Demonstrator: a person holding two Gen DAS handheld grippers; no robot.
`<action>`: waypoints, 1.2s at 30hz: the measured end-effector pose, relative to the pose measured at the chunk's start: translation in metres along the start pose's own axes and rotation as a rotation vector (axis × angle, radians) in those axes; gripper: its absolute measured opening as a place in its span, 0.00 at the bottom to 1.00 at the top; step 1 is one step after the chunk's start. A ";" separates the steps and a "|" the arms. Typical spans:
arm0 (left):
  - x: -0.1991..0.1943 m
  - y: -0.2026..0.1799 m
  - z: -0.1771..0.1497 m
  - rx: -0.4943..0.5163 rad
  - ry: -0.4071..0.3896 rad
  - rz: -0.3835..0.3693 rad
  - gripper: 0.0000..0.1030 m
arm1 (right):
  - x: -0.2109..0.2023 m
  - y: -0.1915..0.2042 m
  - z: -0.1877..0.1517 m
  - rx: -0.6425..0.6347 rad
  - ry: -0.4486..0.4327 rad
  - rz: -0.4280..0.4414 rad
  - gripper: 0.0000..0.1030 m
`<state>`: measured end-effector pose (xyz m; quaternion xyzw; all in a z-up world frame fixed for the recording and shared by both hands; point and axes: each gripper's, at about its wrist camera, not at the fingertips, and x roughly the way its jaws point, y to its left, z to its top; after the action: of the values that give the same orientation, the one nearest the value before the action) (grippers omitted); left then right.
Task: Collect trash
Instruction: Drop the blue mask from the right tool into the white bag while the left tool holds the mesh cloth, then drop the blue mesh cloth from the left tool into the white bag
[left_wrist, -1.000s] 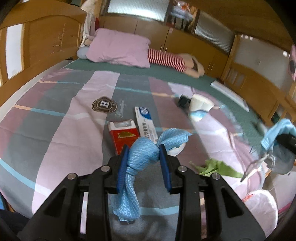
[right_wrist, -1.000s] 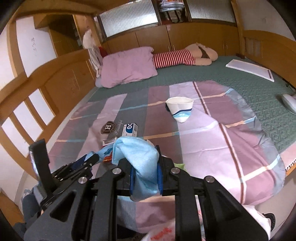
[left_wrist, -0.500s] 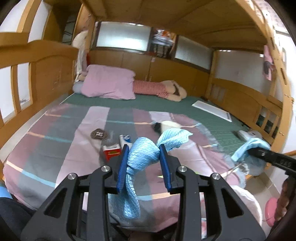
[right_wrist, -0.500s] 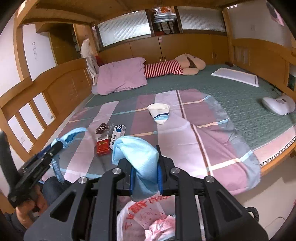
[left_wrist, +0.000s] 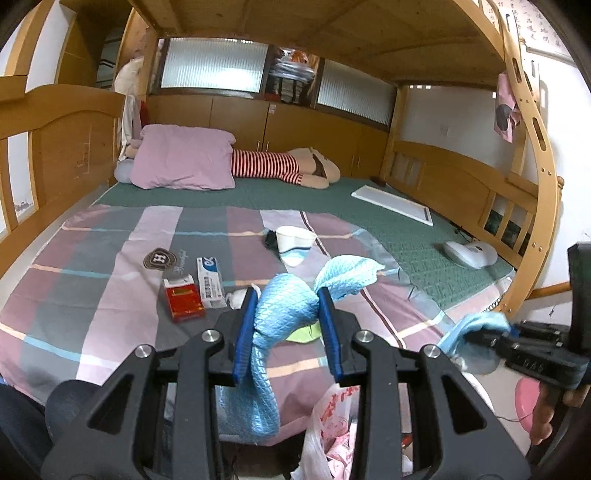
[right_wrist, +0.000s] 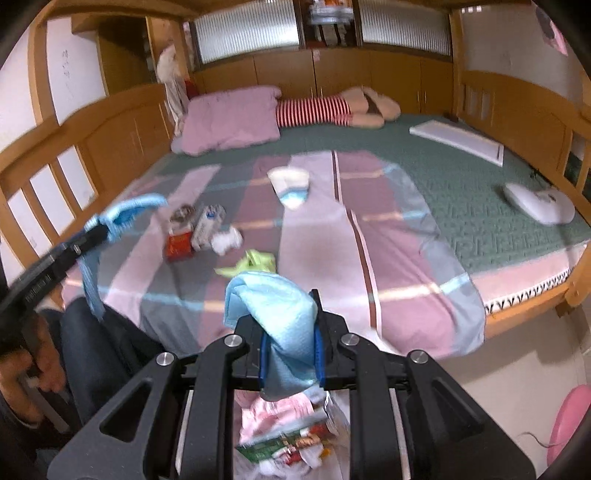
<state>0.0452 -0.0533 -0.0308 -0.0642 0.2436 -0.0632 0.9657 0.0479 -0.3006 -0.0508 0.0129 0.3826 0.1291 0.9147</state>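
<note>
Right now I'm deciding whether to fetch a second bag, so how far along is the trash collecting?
Some trash already sits in the plastic bag below the bed's edge. In hand: the left gripper and right gripper each clamp a blue cloth. Left on the blanket: red box, toothpaste box, paper cup, white wad, green scrap.
</note>
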 end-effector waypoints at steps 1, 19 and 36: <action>0.002 -0.003 -0.002 0.009 0.005 0.003 0.33 | 0.002 -0.002 -0.004 0.004 0.016 -0.003 0.19; 0.027 -0.047 -0.037 0.117 0.138 -0.090 0.33 | 0.012 -0.065 -0.024 0.355 0.111 0.003 0.70; 0.048 -0.096 -0.080 0.321 0.369 -0.347 0.54 | -0.021 -0.076 -0.006 0.382 -0.066 -0.147 0.72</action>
<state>0.0399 -0.1624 -0.1078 0.0611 0.3871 -0.2755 0.8778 0.0469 -0.3798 -0.0497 0.1625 0.3698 -0.0136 0.9147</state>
